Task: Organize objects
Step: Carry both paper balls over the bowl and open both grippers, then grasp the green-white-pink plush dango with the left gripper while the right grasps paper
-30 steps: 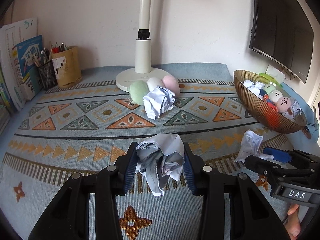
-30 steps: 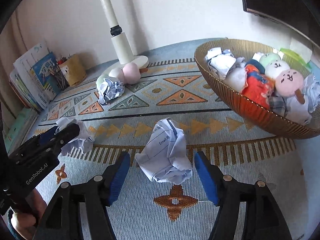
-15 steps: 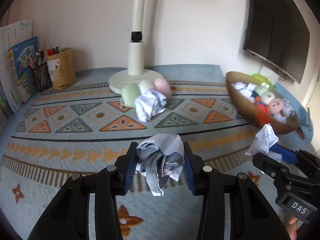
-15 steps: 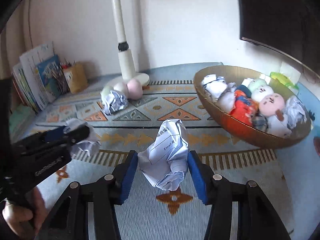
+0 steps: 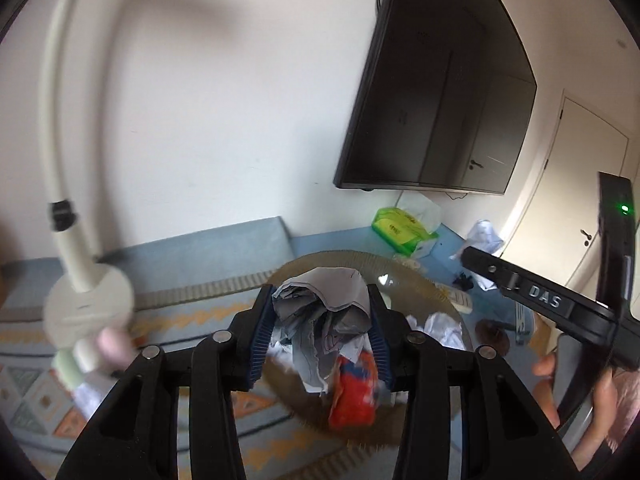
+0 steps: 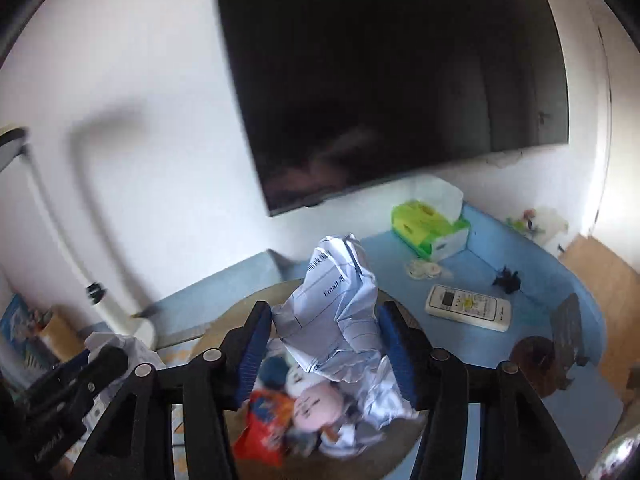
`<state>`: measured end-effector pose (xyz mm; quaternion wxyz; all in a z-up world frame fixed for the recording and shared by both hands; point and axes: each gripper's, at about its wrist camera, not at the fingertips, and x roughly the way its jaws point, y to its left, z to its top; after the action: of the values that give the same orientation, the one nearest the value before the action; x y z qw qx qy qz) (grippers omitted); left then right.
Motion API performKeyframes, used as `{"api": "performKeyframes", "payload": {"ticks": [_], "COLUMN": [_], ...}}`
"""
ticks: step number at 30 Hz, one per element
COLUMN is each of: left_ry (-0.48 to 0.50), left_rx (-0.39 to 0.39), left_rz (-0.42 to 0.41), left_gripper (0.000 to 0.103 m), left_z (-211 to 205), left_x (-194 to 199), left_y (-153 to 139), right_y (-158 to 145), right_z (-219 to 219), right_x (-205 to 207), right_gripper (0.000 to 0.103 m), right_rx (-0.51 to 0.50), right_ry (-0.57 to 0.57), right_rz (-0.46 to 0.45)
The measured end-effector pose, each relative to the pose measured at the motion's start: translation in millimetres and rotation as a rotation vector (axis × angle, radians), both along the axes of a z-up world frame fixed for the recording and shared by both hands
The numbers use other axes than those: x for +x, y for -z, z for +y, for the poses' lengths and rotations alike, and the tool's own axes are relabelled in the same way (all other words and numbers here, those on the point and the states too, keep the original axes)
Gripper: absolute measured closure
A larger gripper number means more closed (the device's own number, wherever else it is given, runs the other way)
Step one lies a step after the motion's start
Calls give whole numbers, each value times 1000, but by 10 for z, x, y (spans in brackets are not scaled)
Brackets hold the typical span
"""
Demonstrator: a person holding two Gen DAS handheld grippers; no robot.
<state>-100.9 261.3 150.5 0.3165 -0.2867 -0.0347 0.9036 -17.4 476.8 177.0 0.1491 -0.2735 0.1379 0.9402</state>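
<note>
Both paper wads are light, soft and springy, best pinched across their bulk: the left gripper point(image 5: 320, 334) has its wad point(image 5: 320, 320) between opening jaws, the right gripper point(image 6: 326, 344) likewise its wad point(image 6: 340, 312), both over the basket point(image 5: 420, 276).

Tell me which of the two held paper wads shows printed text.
The paper wad between the right gripper fingers: it shows printed ruled lines and the word "Email". The left gripper's crumpled wad shows only scribbles.
</note>
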Motion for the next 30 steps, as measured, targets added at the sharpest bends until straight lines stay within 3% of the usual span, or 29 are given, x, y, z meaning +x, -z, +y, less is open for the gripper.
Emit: {"api": "performKeyframes", "payload": {"ticks": [1,2,4,8,12,15,18,22,26,30], "left_ry": [17,31,-8,-12,-72,-141,-265,-420,-450,-470], "left_rx": [6,2,-5,55,103,93,40,-19,0,-22], "left_rz": [-6,-25,-42,-69,0,72,123,84,-53,-92], "left_gripper": [46,22,4,4,4,1,1,0,1,1], "left_z": [76,162,189,-64,-633,-1105,-1605,-2227,-2543,-2560], "left_x": [-73,-170,-269,-236,44,326,619,829,739,708], "left_y": [54,123,209,195,-56,-274,-324,129,787,1066], "right_y": [63,114,225,338,213,10,-73,356,905,1269], "right_z": [91,150,274,306,-88,-551,-1092,-1710,-2099,-2192], "right_x": [-142,-241,-392,-336,-121,58,286,476,416,299], "right_gripper": [40,31,30,30,30,30,28,28,43,44], "right_rx": [-9,-11,-1,-1,4,-21,32,11,49,34], "right_ry": [6,5,29,14,-72,-213,-307,-417,-476,-481], "right_rz": [-16,-28,-70,-97,-69,-9,46,53,0,-62]}}
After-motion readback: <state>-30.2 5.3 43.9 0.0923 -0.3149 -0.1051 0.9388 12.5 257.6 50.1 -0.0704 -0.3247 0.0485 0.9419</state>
